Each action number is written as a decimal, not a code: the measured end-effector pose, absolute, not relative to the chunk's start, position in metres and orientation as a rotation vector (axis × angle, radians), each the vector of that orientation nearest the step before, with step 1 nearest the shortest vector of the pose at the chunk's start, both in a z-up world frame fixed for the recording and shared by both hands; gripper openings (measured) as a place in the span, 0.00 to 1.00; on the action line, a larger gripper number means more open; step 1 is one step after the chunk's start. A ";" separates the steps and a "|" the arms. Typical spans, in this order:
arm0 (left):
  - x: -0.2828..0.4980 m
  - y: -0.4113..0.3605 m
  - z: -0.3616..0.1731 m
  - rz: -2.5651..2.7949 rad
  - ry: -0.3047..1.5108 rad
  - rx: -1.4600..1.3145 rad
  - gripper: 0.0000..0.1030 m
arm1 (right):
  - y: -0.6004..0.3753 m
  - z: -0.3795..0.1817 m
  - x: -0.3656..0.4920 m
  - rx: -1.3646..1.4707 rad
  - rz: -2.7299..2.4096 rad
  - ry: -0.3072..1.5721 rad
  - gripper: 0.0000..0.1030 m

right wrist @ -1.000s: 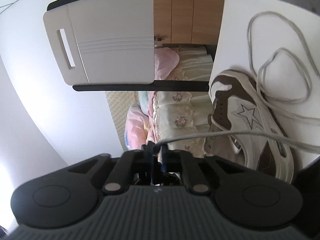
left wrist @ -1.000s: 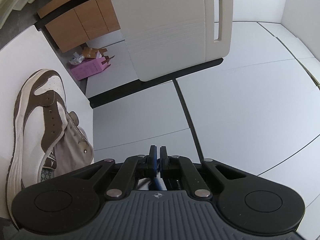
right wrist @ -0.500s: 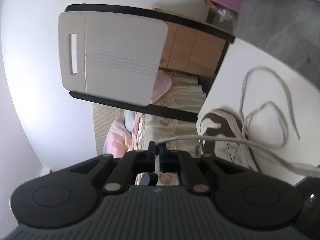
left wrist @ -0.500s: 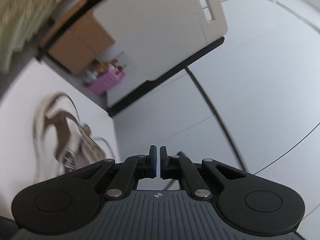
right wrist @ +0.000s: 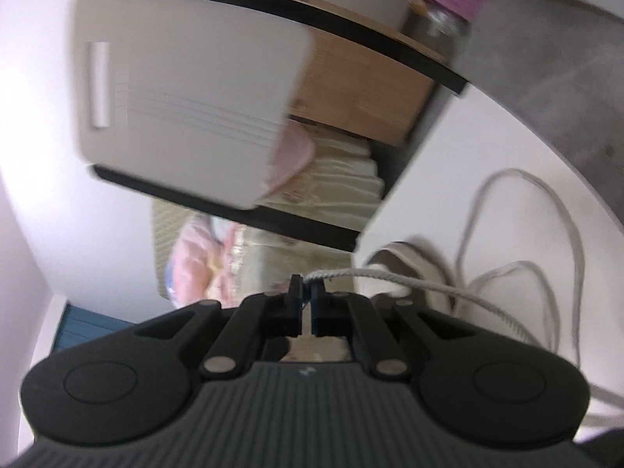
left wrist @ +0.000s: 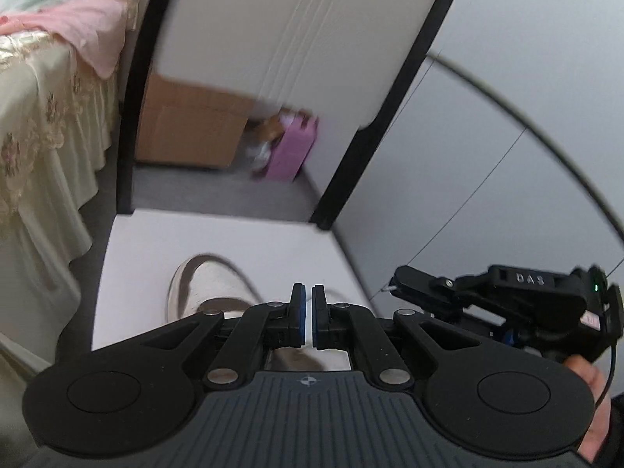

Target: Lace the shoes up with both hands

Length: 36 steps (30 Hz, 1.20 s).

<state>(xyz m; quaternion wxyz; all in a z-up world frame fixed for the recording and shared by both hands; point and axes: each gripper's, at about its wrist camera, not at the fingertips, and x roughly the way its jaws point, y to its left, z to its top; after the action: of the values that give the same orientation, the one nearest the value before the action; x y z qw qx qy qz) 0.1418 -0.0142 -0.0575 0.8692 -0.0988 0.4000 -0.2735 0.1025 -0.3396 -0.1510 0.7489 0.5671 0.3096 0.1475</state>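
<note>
Fig.: your right gripper (right wrist: 306,292) is pinching the grey woven shoelace (right wrist: 436,288), jaws nearly shut on its end. Your left gripper (left wrist: 306,304) is holding nothing, jaws a slit apart. The white-and-brown leather sneaker (left wrist: 202,292) is lying on the white tabletop (left wrist: 156,257); most lace is looping loose beside it, so threading appears largely left. No containers visible.

Your shoe (left wrist: 212,288) is a white sneaker with brown trim, lying on the white tabletop (left wrist: 156,245) with its toe pointing away from you; its rear half is hidden behind your left tongs. From your right side only the toe (right wrist: 409,269) shows, blurred. Your grey-white lace (right wrist: 429,286) runs taut from your right tongs (right wrist: 307,292), which pinch its end, across the shoe, and the rest loops loosely on the tabletop beside it.
</note>
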 end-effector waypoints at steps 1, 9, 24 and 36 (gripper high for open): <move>0.148 -0.015 -0.062 -0.574 0.852 -0.200 0.03 | -0.339 -0.158 0.110 1.238 0.314 0.700 0.04; 0.202 -0.027 -0.075 -0.562 0.891 -0.218 0.03 | -0.333 -0.185 0.174 1.237 0.337 0.765 0.05; 0.201 -0.024 -0.105 -0.656 0.885 -0.158 0.03 | -0.324 -0.215 0.184 1.292 0.266 0.808 0.05; 0.192 -0.034 -0.114 -0.695 0.856 -0.104 0.03 | -0.324 -0.223 0.145 1.390 0.274 0.761 0.05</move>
<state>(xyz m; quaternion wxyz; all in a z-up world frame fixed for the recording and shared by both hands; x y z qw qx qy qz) 0.1919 -0.0338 -0.1137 0.8505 -0.0493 0.4066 -0.3299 0.1448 -0.3241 -0.2234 0.6938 0.6224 0.3409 0.1228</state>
